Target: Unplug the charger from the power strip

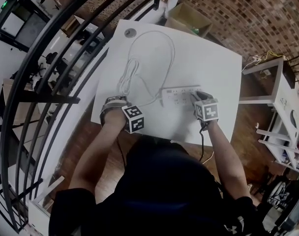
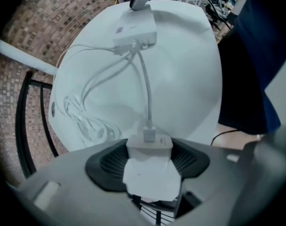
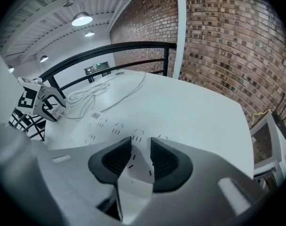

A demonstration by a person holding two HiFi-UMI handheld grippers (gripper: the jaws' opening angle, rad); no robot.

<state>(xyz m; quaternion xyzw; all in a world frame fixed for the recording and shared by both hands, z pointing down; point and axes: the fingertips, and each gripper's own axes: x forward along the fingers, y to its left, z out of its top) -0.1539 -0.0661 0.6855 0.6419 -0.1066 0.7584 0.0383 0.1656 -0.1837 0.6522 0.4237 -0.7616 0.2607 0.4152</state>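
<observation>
In the head view both forearms reach up the frame from the person at the bottom, the left forearm (image 1: 93, 154) angled toward the lower left edge of the white counter (image 1: 213, 65) and the right forearm (image 1: 227, 156) running to its lower right part. The left tool (image 1: 115, 103) points steeply down at the counter, its marker cube (image 1: 134, 118) turned toward the camera. In the left gripper view its jaws stand fairly wide and are clamped on the white charger (image 2: 150, 142), one dark pad on each side of the block. A white cable (image 2: 146, 88) is plugged into the charger's exposed face and runs up the frame toward the power strip (image 2: 136, 31). The charger is out of the strip and well apart from it. The right tool (image 1: 200, 98) tilts down onto the right end of the power strip, which lies across the counter's middle. In the right gripper view its jaws sit close against the two sides of the strip's end, gripping it. A loose coil of white cord (image 1: 130, 75) lies on the counter to the upper left of the strip.
</observation>
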